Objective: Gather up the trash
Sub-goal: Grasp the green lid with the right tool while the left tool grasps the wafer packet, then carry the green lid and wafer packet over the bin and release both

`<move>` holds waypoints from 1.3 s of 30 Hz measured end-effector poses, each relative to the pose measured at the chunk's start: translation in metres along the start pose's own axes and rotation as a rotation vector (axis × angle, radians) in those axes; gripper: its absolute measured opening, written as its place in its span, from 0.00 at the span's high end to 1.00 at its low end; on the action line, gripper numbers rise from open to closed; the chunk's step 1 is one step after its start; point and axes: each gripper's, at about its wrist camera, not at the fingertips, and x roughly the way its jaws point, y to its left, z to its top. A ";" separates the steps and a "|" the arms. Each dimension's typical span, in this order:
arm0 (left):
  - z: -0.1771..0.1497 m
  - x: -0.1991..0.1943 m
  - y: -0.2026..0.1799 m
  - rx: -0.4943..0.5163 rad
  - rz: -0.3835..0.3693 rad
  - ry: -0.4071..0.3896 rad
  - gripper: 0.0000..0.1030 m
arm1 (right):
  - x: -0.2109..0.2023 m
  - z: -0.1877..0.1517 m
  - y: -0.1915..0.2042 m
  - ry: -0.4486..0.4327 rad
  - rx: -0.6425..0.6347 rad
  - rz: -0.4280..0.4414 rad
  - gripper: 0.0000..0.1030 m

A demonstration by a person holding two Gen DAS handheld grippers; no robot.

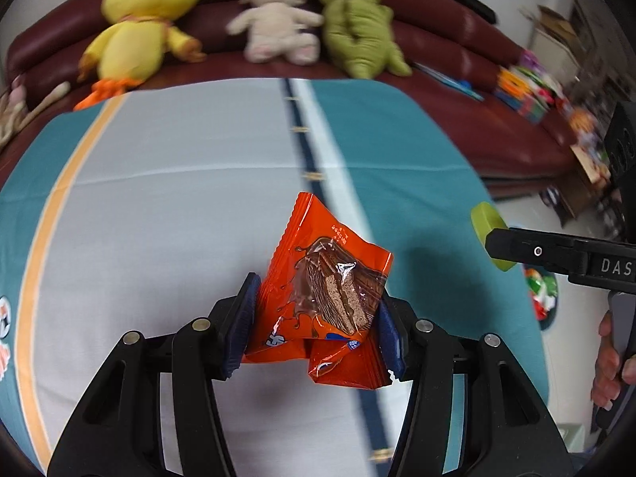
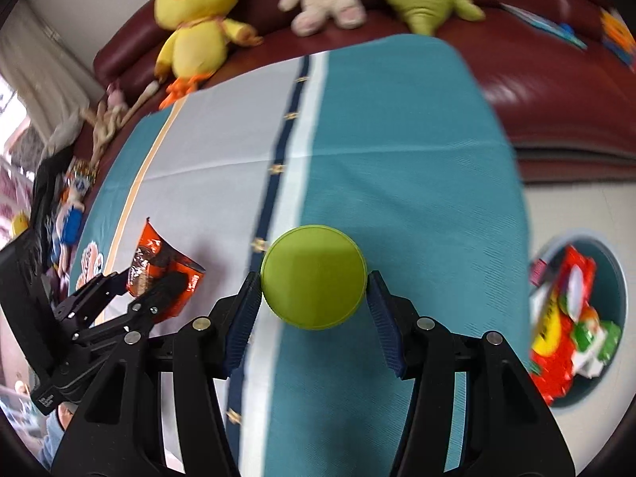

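My left gripper (image 1: 316, 328) is shut on an orange snack wrapper (image 1: 322, 286) and holds it above the teal and grey tablecloth (image 1: 159, 198). The wrapper also shows in the right wrist view (image 2: 163, 266), at the left, in the left gripper (image 2: 153, 284). My right gripper (image 2: 314, 310) is shut on a round green lid (image 2: 314, 276), held above the cloth. The lid also shows in the left wrist view (image 1: 487, 230), at the right edge of the table. A teal bin (image 2: 614, 274) with red and green wrappers (image 2: 564, 318) stands on the floor to the right.
A dark red sofa (image 1: 457, 91) runs behind the table with a yellow duck (image 1: 139, 28), a white plush (image 1: 278, 24) and a green plush (image 1: 357, 20) on it. Toys and books lie along the sofa at the right (image 1: 524, 91).
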 end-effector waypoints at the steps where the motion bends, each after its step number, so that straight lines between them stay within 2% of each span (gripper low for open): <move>1: 0.001 0.002 -0.013 0.017 -0.008 0.005 0.46 | -0.006 -0.003 -0.011 -0.006 0.018 0.003 0.49; 7: 0.000 0.011 -0.084 0.120 -0.048 0.037 0.46 | -0.044 -0.026 -0.074 -0.062 0.114 0.032 0.49; 12: 0.000 0.022 -0.148 0.219 -0.089 0.063 0.46 | -0.083 -0.050 -0.132 -0.148 0.196 0.048 0.49; 19: -0.009 0.048 -0.231 0.338 -0.158 0.112 0.46 | -0.127 -0.079 -0.220 -0.211 0.338 -0.008 0.49; 23: -0.016 0.063 -0.268 0.380 -0.188 0.146 0.46 | -0.138 -0.089 -0.253 -0.222 0.396 -0.022 0.49; 30: -0.021 0.082 -0.307 0.426 -0.219 0.184 0.46 | -0.140 -0.097 -0.284 -0.218 0.441 -0.018 0.49; 39: -0.020 0.101 -0.335 0.461 -0.250 0.218 0.44 | -0.135 -0.098 -0.299 -0.210 0.472 -0.017 0.49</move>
